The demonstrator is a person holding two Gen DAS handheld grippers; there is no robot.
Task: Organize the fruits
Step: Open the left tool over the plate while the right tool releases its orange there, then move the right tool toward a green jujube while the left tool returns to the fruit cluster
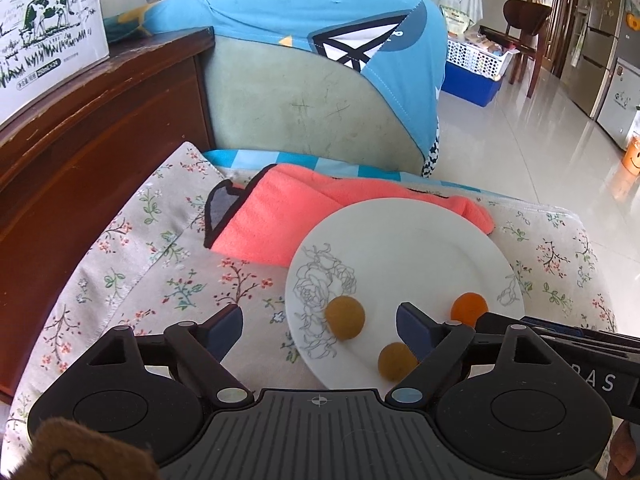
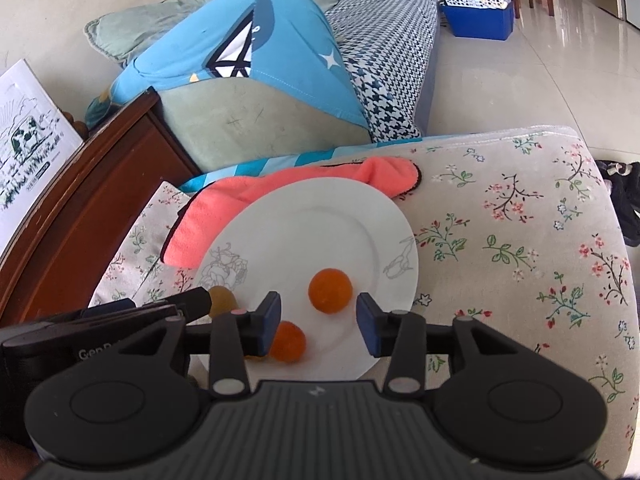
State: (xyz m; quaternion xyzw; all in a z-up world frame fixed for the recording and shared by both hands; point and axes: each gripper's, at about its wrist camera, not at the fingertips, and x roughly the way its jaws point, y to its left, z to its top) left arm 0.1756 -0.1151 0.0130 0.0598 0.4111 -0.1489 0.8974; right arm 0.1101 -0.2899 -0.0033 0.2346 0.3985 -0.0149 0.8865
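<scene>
While both grippers hover low over the near rim of the round white ceramic plate with grey line-drawn flowers (image 2: 320, 220), neither one holds anything. The left gripper (image 1: 320, 326) has its fingers spread wide and released; its left blue pad (image 1: 230, 322) sits off the plate's left rim above the floral-print grey cloth (image 1: 160, 264), its right pad over the plate's near part. The right gripper (image 2: 318, 320) is likewise released, fingers apart, both pads over the plate's near rim.

Three small round fruits lie on the plate, all in its near half. In the left wrist view: a dull yellow-brown fruit (image 1: 345, 317) near the plate's left side beside the flower drawing, a second yellow-brown fruit (image 1: 396, 361) close to the near rim just beside the left gripper's right pad, and a brighter orange fruit (image 1: 469, 309) toward the plate's right side. In the right wrist view, the orange fruit (image 2: 330, 290) lies between the right gripper's pads but slightly beyond them, untouched; another (image 2: 287, 341) sits against the inner side of that gripper's left pad; contact cannot be told.

A coral-pink fleece cloth with dark edging (image 1: 280, 216) lies under the plate's far rim. Beyond the plate stands a pale green cushioned seat draped with a bright blue cover (image 1: 320, 80).
</scene>
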